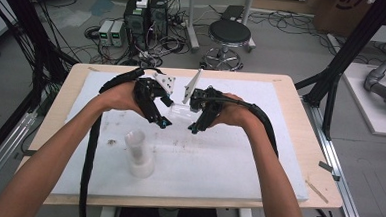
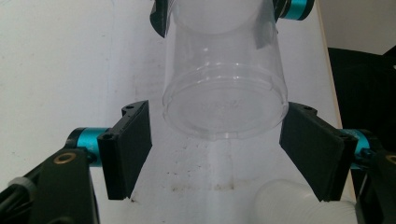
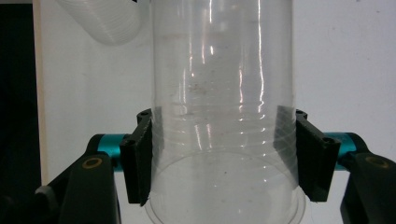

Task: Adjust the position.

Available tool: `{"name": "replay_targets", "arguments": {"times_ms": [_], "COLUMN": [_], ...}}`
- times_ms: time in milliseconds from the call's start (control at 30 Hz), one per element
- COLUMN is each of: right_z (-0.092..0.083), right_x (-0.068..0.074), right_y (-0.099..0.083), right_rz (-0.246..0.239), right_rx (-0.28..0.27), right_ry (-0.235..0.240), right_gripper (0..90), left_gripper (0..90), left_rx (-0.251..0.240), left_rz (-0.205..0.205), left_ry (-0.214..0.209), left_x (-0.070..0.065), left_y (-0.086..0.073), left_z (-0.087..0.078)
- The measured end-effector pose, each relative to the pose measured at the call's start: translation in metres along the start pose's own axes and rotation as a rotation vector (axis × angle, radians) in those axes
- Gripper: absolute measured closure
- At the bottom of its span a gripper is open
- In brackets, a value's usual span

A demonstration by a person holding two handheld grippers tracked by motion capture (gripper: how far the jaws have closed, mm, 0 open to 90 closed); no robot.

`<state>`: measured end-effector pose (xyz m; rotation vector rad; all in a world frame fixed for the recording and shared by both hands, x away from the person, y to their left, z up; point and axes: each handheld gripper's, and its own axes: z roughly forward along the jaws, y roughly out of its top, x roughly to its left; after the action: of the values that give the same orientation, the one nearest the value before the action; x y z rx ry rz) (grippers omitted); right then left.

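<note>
- My right tongs (image 3: 219, 158) are clamped on the clear cup (image 3: 222, 93), held in the air over the middle of the desk (image 1: 278, 158).
- My left tongs (image 2: 215, 149) stand apart either side of the cup's base, pads not touching.
- A white ribbed tube (image 1: 139, 153) stands near-left on the desk.

High view: fixed above the table's (image 1: 292, 93) near edge, facing forward and down, far off. Both gripper views: close, looking along own jaws, facing each other; all share the clear cup (image 2: 224, 79) mid-tabletop.
</note>
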<state>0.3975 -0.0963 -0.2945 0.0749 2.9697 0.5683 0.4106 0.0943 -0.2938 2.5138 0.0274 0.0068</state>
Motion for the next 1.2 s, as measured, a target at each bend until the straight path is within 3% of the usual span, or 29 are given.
{"name": "replay_targets", "arguments": {"times_ms": [267,567,967,1067,1133,1200], "right_z": [0.0008,0.0004,-0.0001,0.0007,0.0010,0.0001], "right_x": [-0.0006,0.0000,-0.0008,-0.0013,-0.0018,-0.0024], "right_y": [0.0022,0.0023,0.0020,0.0017,0.0014,0.0014], "right_rz": [-0.008,-0.008,-0.011,-0.006,0.003,0.004], "right_rx": [-0.005,-0.012,-0.011,-0.016,-0.029,-0.041], "right_ry": [0.002,0.004,0.003,0.003,-0.003,-0.010], "right_gripper": [33.5,33.6,33.4,26.8,16.7,14.0], "left_gripper": [30.0,40.5,42.1,42.2,42.2,42.2], "left_rx": [0.008,-0.020,-0.019,-0.022,-0.018,-0.015], "left_rz": [0.013,0.015,0.026,0.028,0.027,0.030], "left_ry": [-0.008,-0.008,0.004,0.008,0.008,0.007], "left_x": [-0.0004,-0.0014,-0.0019,-0.0023,-0.0031,-0.0030], "left_y": [0.0019,0.0016,0.0018,0.0016,0.0012,0.0009], "left_z": [0.0021,0.0035,0.0037,0.0035,0.0032,0.0024]}}
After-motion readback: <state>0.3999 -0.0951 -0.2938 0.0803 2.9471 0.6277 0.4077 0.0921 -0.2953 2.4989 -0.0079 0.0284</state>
